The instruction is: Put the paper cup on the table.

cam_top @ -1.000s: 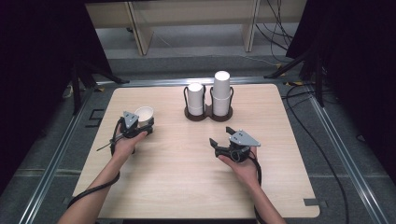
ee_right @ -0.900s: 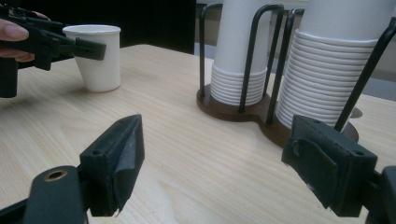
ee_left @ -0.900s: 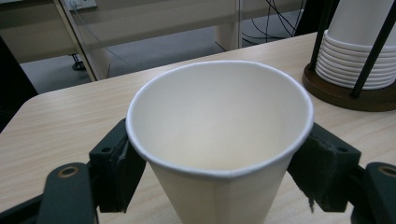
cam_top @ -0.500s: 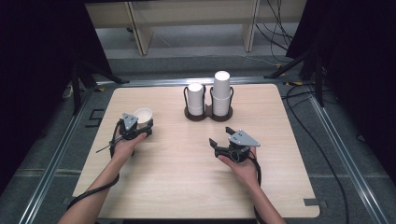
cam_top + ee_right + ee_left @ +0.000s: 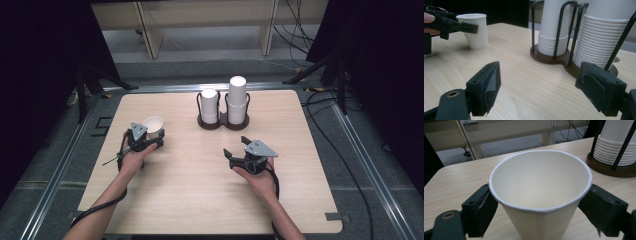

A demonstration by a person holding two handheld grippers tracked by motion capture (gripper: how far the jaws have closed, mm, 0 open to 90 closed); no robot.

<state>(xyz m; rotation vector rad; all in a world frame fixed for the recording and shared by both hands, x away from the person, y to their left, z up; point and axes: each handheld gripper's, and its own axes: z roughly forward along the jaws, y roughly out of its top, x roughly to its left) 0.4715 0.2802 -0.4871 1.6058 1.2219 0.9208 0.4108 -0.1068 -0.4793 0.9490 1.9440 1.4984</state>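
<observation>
Cup [image 5: 153, 126] and holder [image 5: 223, 121] kept their earlier places in the high view: the paper cup stood upright left of the brown cup holder, with the left gripper [image 5: 148, 140] at it and the right gripper [image 5: 239, 151] in front of the holder, both hands where they had been.

In the left gripper view the jaws had just been opening; the cup [image 5: 540, 192] stood between them, its rim round, the left pad close against its side, the right pad just clear of it.

In the right gripper view the jaws stood wide apart and empty, facing the holder [image 5: 571, 66] and its two stacks [image 5: 603, 37]; the cup [image 5: 476, 30] stood far left of it.
</observation>
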